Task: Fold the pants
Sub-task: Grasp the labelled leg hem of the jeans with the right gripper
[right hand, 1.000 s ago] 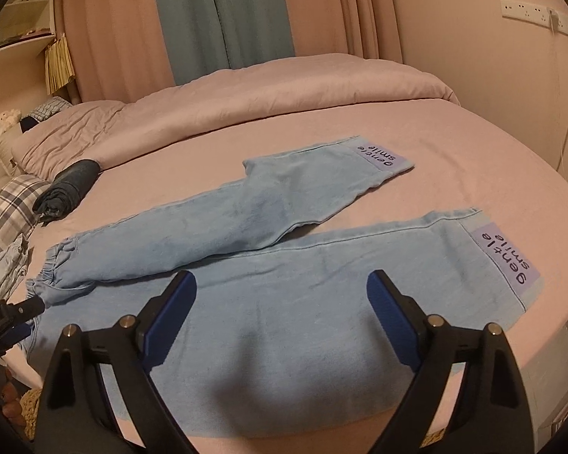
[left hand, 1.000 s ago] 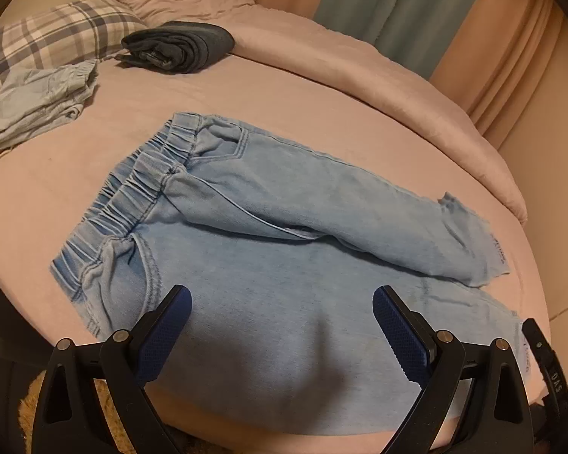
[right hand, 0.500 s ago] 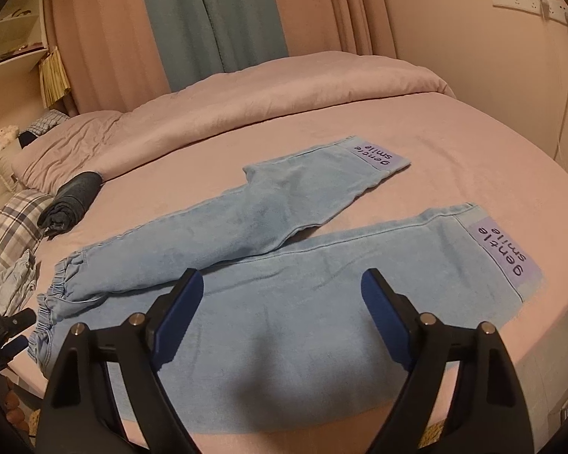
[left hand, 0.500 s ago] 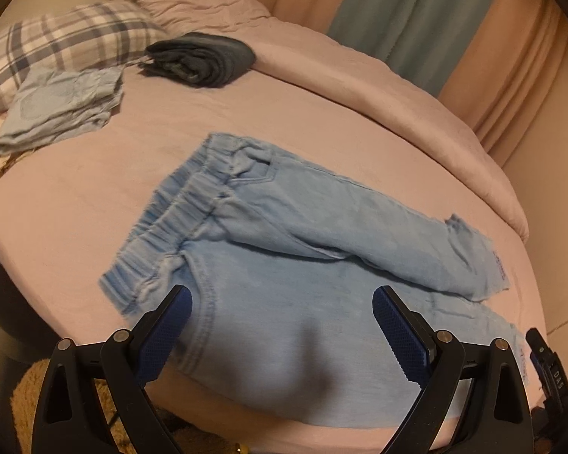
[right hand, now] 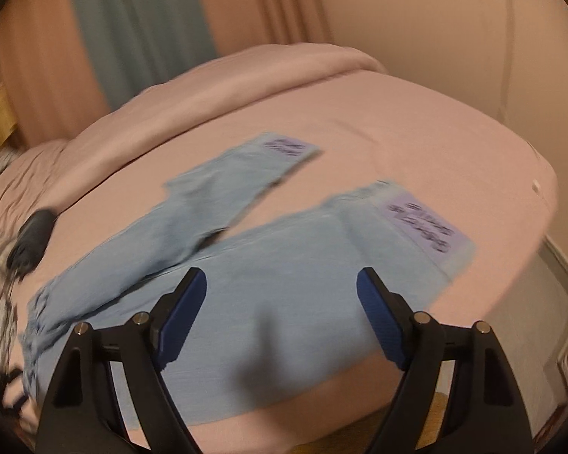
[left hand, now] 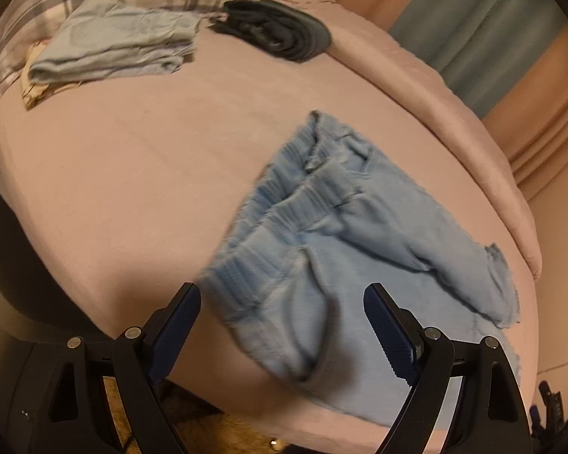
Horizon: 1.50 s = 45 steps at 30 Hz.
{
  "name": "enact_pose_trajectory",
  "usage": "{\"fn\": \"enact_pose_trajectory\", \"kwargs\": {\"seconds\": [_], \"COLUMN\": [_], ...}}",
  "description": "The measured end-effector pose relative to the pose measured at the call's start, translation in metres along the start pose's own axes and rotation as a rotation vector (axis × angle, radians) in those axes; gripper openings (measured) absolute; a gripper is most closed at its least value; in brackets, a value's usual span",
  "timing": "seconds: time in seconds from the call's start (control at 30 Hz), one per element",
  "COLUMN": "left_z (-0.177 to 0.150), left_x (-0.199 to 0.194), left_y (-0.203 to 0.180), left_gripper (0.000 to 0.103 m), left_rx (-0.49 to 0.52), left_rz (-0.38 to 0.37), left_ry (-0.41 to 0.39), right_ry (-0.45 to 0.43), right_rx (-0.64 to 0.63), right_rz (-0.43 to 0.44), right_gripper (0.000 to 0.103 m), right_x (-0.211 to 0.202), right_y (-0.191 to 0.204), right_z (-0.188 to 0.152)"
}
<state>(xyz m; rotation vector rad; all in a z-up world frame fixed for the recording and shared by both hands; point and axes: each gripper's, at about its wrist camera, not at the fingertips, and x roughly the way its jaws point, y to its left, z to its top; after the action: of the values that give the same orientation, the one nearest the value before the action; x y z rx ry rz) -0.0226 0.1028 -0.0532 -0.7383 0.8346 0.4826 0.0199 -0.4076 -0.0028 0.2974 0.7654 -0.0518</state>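
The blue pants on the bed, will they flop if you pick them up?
Probably floppy: the blue pants lie flat with soft creases on the bed. One leg already bends sideways, so lifted ends would likely droop.

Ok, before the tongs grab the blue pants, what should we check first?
1. Left tongs open, nothing pinched: ok; they have just been closing a little, but the pads are clear of the cloth.
2. Right tongs open and empty: ok, also just closing a little.
3. Blue pants spread on the bed: ok.
4. Legs lined up: not ok, the far leg lies angled away from the near one.
5. Waistband flat: cannot tell, blurred and bunched.
6. Folded grey clothes and the dark roll out of the way: ok.
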Motion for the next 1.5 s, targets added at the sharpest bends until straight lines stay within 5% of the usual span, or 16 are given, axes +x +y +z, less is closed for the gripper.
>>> {"fn": "enact_pose_trajectory", "kwargs": {"seconds": [0.23, 0.33, 0.4, 0.47, 0.57, 0.63, 0.87, 1.03, 1.07, 1.17, 1.23, 1.33, 1.5], "left_z": [-0.006, -0.004, -0.003, -0.004, -0.001, 0.003, -0.001, -0.014, -0.015, -0.009, 0.001, 0.018, 0.052], "left_x": [0.019, 0.021, 0.027, 0.026, 0.015, -0.001, -0.031, 0.017, 0.015, 0.008, -0.004, -0.020, -0.045], "left_y": [0.004, -0.006, -0.009, -0.009, -0.005, -0.005, -0.010, 0.010, 0.008, 0.002, 0.006, 0.013, 0.009], "left_gripper": [0.086, 0.051, 0.039, 0.033, 0.031, 0.031, 0.031, 0.034, 0.039, 0.061, 0.066, 0.071, 0.079], "left_rx": [0.012, 0.060, 0.074, 0.076, 0.045, 0.040, 0.122, 0.126, 0.151, 0.208, 0.159, 0.050, -0.058], "left_rz": [0.021, 0.004, 0.023, 0.016, -0.031, -0.078, -0.046, 0.051, 0.057, 0.131, 0.097, -0.005, -0.017], "left_ry": [0.028, 0.000, 0.002, -0.005, -0.016, -0.038, -0.103, 0.019, 0.000, 0.009, 0.024, 0.038, -0.047], "right_ry": [0.030, 0.071, 0.080, 0.109, 0.145, 0.115, -0.041, 0.097, 0.169, 0.163, 0.185, 0.136, 0.050], "right_rx": [0.105, 0.143, 0.155, 0.175, 0.195, 0.146, 0.192, 0.207, 0.201, 0.148, 0.156, 0.172, 0.116], "right_rz": [-0.152, -0.153, -0.148, -0.127, -0.104, -0.176, -0.049, -0.151, -0.171, -0.196, -0.207, -0.191, -0.104], "right_gripper": [0.082, 0.082, 0.082, 0.075, 0.052, 0.012, 0.010, 0.012, 0.013, 0.017, 0.039, 0.058, 0.084], "right_x": [0.012, 0.025, 0.032, 0.044, 0.062, 0.061, 0.001, 0.038, 0.054, 0.054, 0.047, 0.023, -0.004], "right_y": [-0.065, -0.086, -0.094, -0.099, -0.101, -0.097, -0.096, -0.110, -0.113, -0.109, -0.109, -0.104, -0.065], "right_z": [0.005, 0.000, -0.001, -0.002, -0.004, 0.001, 0.019, 0.002, -0.006, -0.008, 0.001, 0.023, 0.074]}}
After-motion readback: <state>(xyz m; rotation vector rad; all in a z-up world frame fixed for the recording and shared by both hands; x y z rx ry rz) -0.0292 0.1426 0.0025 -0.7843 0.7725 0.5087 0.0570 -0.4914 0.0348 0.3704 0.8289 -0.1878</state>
